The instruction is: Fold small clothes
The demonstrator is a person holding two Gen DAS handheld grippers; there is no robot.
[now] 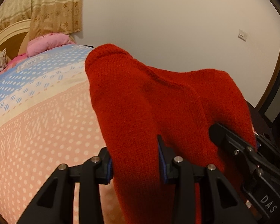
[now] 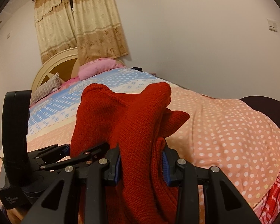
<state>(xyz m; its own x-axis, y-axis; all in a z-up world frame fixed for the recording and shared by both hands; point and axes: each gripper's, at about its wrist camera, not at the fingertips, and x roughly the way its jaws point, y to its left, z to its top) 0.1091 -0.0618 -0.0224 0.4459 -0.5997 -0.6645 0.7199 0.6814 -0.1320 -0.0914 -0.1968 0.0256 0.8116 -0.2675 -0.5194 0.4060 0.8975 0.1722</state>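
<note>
both hand-held grippers, left [image 1: 136, 160] and right [image 2: 141, 165], clamp the red knit garment [image 1: 158, 97] mid-frame above the bed [image 1: 37, 121]; the bunched, slack knit could slip free and ruin the fold.

One red knitted garment [image 1: 158, 97], two tongs, left [image 1: 135, 166] and right [image 2: 141, 166], one bed [image 2: 224, 130], two pillows.

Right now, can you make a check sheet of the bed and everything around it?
Surface: bed with dotted quilt, pink and blue bands.
Job's things: red knit garment, lifted, bunched between both grippers.
Clutter: pink pillow, striped pillow by the headboard.
Grippers: left gripper and right gripper each clamp the knit.
Cables: nothing seen.
Surroundings: patterned curtains, white wall, wall switch.
</note>
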